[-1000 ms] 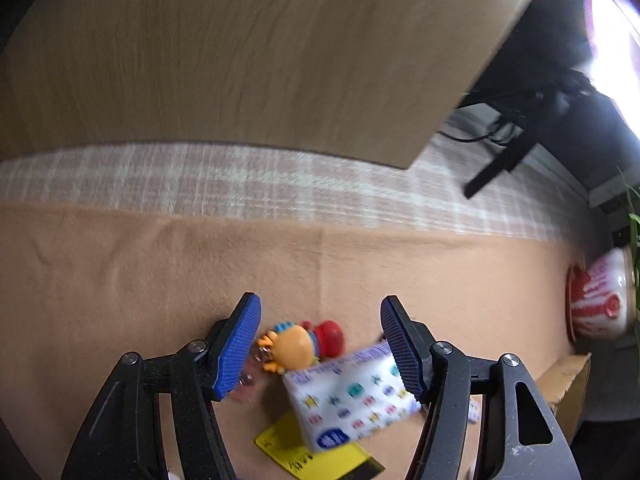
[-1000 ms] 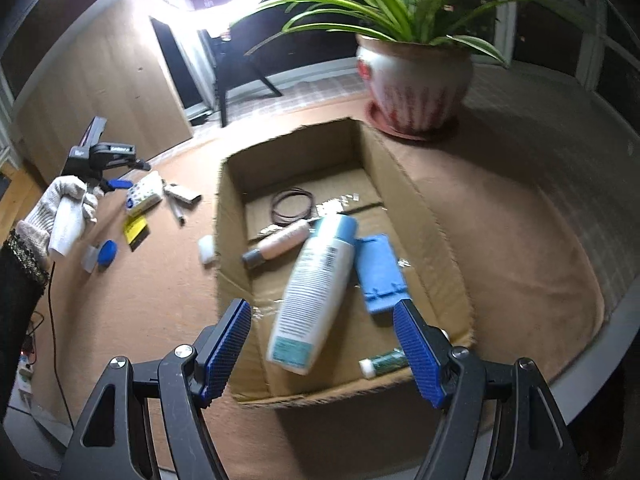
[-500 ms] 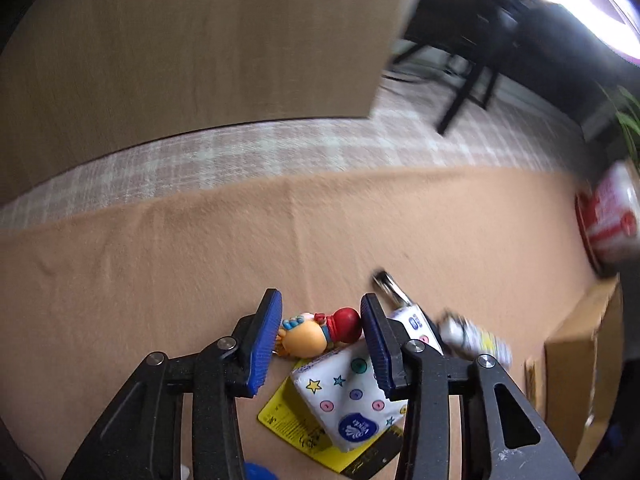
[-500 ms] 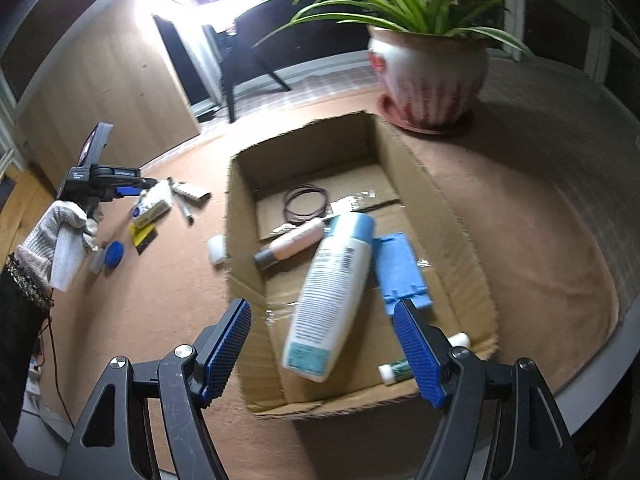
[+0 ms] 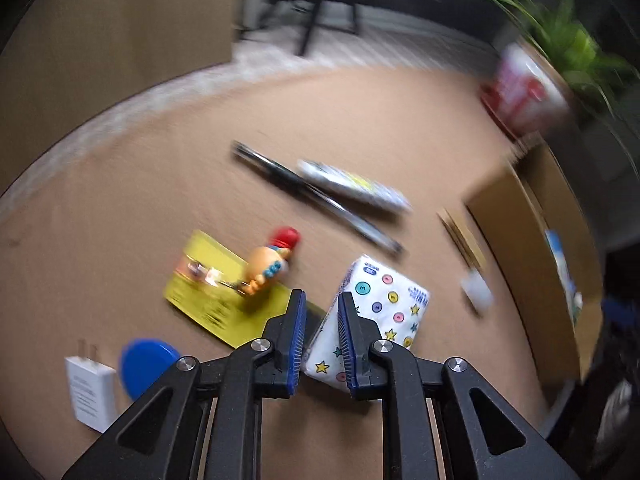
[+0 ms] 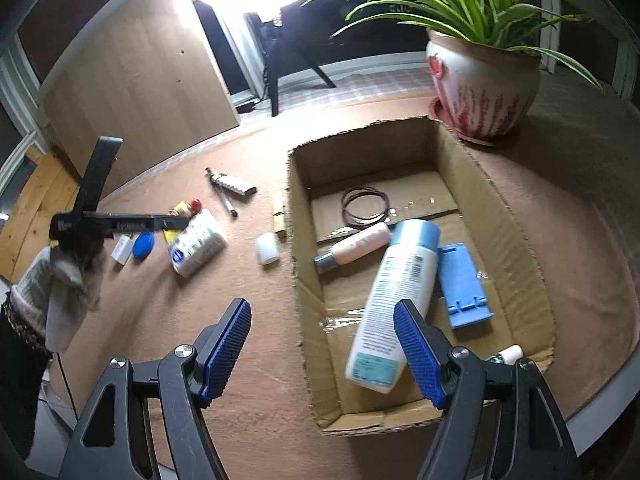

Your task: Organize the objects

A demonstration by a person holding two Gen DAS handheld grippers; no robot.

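Inside cardboard box (image 6: 516, 216): lotion bottle (image 6: 394, 304), blue holder (image 6: 462, 284).

The left gripper (image 5: 322, 322) points steeply down at the tan tabletop (image 5: 120, 220), its jaws having just been closing to a narrow gap; a corner of the patterned tissue pack (image 5: 384, 304) sits between the blue pads, though firm contact cannot be told; left of it a toy figure (image 5: 270, 266) lies on a yellow card (image 5: 212, 300); a blue cap (image 5: 146, 364) and white charger (image 5: 88, 392) lie nearer; beyond, blurred, a pen (image 5: 316, 196) beside a tube (image 5: 356, 186); the cardboard box (image 5: 520, 256) stands at right.
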